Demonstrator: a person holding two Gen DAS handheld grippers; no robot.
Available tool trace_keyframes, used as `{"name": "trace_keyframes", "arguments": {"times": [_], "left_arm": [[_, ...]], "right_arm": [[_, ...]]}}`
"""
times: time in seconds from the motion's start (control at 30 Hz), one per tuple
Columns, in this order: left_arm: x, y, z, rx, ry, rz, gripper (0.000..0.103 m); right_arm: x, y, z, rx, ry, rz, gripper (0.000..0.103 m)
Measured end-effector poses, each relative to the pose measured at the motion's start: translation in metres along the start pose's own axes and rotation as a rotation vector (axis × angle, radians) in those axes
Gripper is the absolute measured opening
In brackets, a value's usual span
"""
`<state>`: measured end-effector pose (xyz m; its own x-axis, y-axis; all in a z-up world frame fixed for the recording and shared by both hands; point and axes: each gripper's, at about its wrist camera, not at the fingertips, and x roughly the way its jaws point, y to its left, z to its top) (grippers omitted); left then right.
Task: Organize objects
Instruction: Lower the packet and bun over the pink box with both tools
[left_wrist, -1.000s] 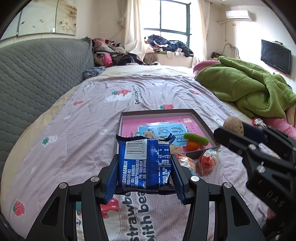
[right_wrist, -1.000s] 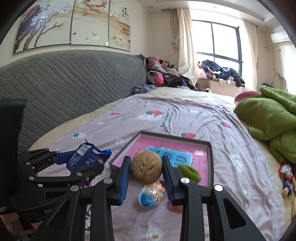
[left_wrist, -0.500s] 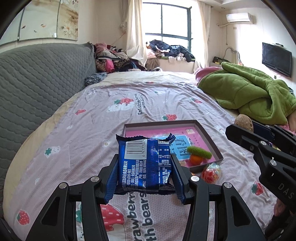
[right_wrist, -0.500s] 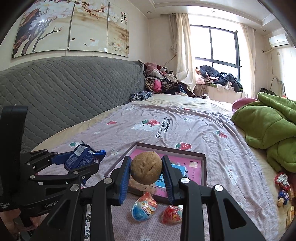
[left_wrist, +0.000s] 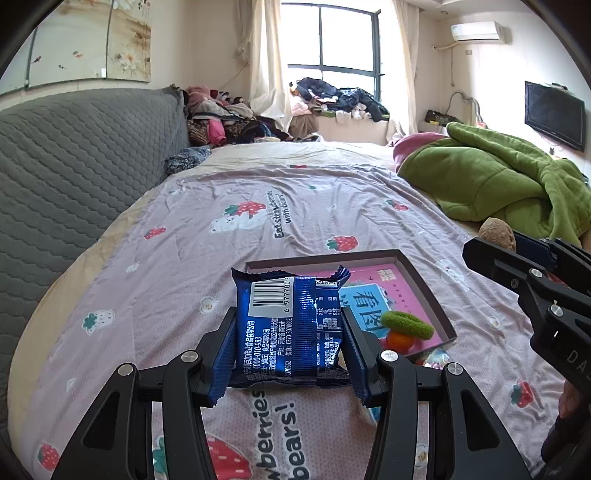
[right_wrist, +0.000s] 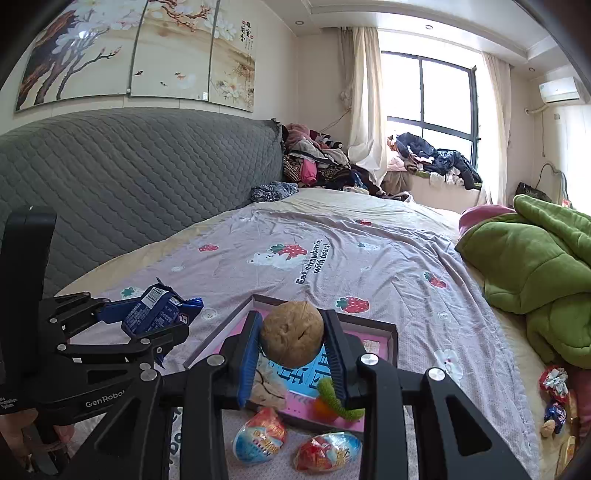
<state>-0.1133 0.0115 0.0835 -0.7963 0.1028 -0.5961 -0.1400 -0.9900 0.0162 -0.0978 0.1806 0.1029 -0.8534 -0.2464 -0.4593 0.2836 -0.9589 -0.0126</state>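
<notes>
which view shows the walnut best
The right wrist view: the walnut sits centred and whole between the right gripper's blue pads. The left wrist view shows only its top behind that gripper, at the right edge.

Two fisheye wrist views, each looking forward and slightly downward along its own gripper fingers, close above a bed (left_wrist: 229, 236). Both share the pink tray (left_wrist: 424, 288) at lower centre, the window (right_wrist: 428, 96) beyond, and the other gripper at one edge.

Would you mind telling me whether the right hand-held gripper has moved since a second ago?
Yes. The right hand-held gripper, gripping the walnut, has pulled back and up from the tray.
</notes>
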Motion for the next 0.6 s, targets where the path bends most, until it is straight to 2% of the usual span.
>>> {"name": "trace_keyframes", "arguments": {"times": [0.6], "left_arm": [[0.043, -0.005, 0.019, 0.004, 0.022, 0.009, 0.053]], "right_arm": [[0.049, -0.019, 0.001, 0.000, 0.054, 0.010, 0.034]]}}
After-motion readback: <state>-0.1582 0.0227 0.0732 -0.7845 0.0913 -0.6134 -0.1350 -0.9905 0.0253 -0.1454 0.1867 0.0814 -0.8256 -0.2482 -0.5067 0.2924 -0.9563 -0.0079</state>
